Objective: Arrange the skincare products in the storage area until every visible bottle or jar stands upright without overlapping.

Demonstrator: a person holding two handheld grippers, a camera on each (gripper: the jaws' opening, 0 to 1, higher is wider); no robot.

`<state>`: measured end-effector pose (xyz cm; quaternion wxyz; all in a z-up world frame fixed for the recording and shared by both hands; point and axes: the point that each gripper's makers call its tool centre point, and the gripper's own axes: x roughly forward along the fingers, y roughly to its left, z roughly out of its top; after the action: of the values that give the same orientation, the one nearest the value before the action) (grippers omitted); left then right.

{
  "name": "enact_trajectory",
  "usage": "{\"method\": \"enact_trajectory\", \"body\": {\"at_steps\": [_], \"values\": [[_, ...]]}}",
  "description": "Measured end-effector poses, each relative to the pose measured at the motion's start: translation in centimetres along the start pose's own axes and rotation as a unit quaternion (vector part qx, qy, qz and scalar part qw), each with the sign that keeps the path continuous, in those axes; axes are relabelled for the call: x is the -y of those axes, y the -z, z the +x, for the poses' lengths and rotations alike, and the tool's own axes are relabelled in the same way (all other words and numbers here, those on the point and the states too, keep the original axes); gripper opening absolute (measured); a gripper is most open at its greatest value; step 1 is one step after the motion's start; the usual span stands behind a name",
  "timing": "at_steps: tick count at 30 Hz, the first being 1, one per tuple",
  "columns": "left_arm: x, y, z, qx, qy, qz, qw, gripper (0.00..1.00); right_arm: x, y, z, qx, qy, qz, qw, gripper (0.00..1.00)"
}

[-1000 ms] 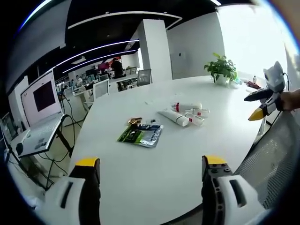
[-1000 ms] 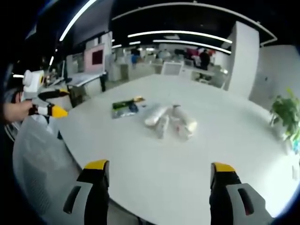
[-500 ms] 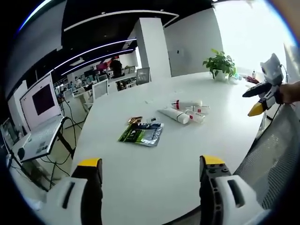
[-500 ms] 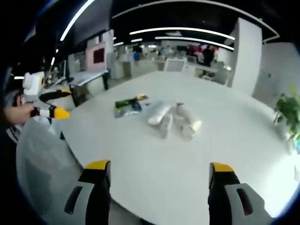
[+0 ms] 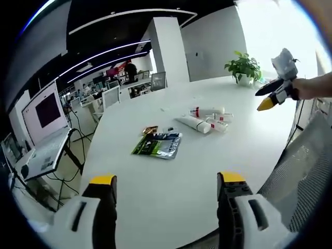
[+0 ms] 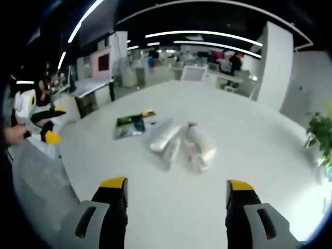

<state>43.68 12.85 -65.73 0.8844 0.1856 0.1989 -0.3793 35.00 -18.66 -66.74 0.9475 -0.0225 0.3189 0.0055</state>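
Note:
Several white skincare tubes with red bands [image 5: 206, 120] lie flat in a loose cluster on the white table [image 5: 171, 197]; in the right gripper view the same tubes [image 6: 179, 145] sit mid-table, blurred. My left gripper [image 5: 162, 182] is open near the table's near edge, well short of the tubes. Also open, my right gripper [image 6: 176, 185] hovers above the table before the cluster. It appears as well at the right of the left gripper view [image 5: 272, 96], held by a hand. The left gripper [image 6: 44, 127] shows at the left edge of the right gripper view.
A green and blue flat packet [image 5: 157, 146] lies left of the tubes, with a small gold item [image 5: 150, 130] behind it. A potted plant [image 5: 244, 70] stands at the table's far side. A mesh chair back [image 5: 306, 171] is at the right, and a laptop [image 5: 44, 127] on a stand sits left.
The right gripper has moved forward over the table toward the tubes, which look larger in its view. In the left gripper view it has shifted leftward and up.

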Motion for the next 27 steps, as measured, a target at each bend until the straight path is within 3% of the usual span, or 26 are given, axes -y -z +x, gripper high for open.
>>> {"method": "enact_trajectory", "body": {"at_steps": [5,16,21,27], "values": [[-0.1,0.0,0.0,-0.002,0.0,-0.001,1.0,0.74,0.6,-0.3,1.1,-0.01,-0.007,-0.001,0.9999,0.75],[-0.3,0.3,0.1,-0.01,-0.001,-0.003,0.9999,0.73,1.3,-0.5,3.2,-0.025,-0.022,0.012,0.9994,0.71],[-0.4,0.3,0.1,-0.01,-0.004,-0.007,0.9999,0.73,1.2,0.0,4.4,-0.047,-0.031,0.004,0.9984,0.71],[-0.6,0.4,0.1,-0.013,-0.006,-0.008,0.9999,0.72,1.7,-0.9,5.9,-0.045,-0.035,0.008,0.9983,0.69]]}}
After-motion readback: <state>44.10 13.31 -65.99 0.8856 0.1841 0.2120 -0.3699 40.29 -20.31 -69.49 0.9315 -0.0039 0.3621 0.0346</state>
